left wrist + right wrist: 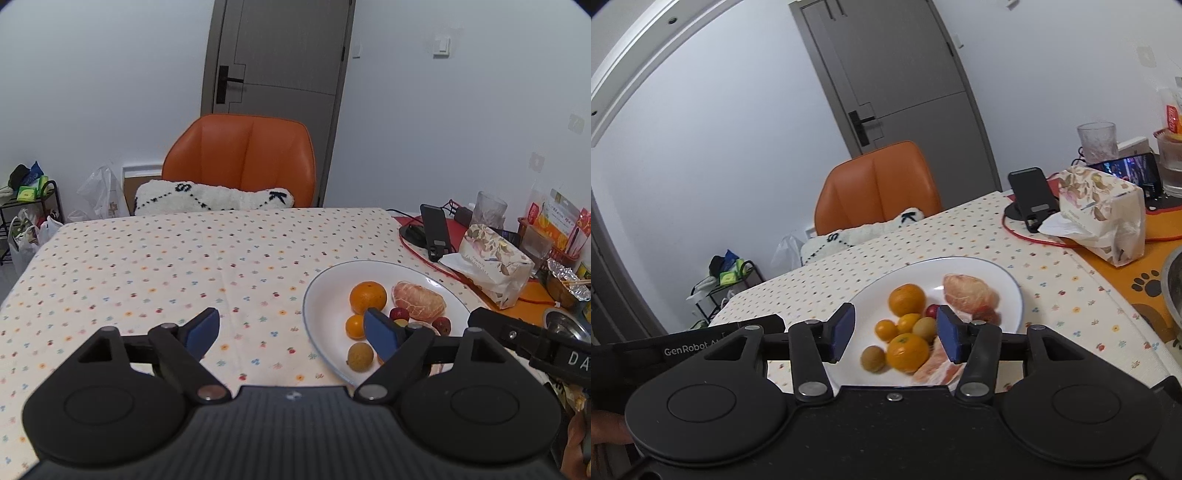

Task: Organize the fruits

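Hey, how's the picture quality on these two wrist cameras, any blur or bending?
Left wrist view: sharp, evenly lit, with the door frame bowed by the fisheye. Right wrist view: tilted, stronger bending along the ceiling edge, the fruit on the plate slightly soft, as with the nearest tangerine. No strong glare in either.

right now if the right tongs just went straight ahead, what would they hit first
Probably the fruit on the white plate. The open right tongs frame the cluster of small oranges, with the nearest orange lowest between the fingers. Depth is unclear, so they might pass just above it.
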